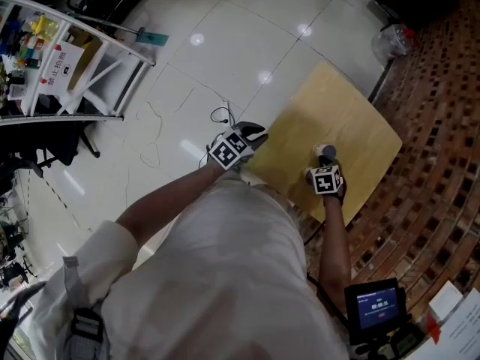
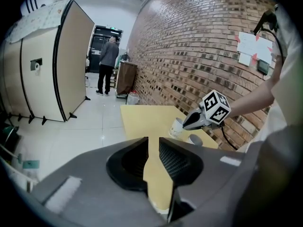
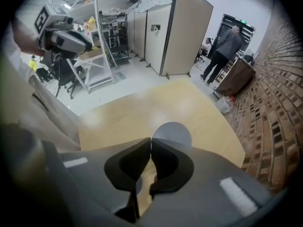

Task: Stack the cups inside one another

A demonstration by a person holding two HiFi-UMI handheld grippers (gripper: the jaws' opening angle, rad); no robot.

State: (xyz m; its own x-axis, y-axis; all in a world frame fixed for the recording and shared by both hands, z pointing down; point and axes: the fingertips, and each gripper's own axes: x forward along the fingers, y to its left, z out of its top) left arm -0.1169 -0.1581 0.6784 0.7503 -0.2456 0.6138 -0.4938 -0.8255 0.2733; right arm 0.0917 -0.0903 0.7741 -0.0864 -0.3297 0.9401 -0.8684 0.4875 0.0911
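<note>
On the tan table (image 1: 337, 103) my right gripper (image 1: 328, 163) points steeply down. Its jaws are shut on the near rim of a white paper cup (image 3: 172, 132), whose round mouth shows just beyond the fingertips. From the left gripper view, this cup (image 2: 176, 126) hangs tilted from the right gripper (image 2: 186, 125), and a second cup (image 2: 195, 139) stands on the table just beside it. My left gripper (image 2: 153, 144) is at the table's left edge, away from both cups. Its jaws are open and only the bare tabletop shows between them.
A brick wall (image 2: 199, 56) runs along the table's far side. A white shelving rack (image 1: 75, 66) and tall cabinets (image 3: 182, 32) stand across the tiled floor. A person (image 2: 108, 65) stands near a distant doorway. A plastic bag (image 1: 394, 40) lies near the table's far corner.
</note>
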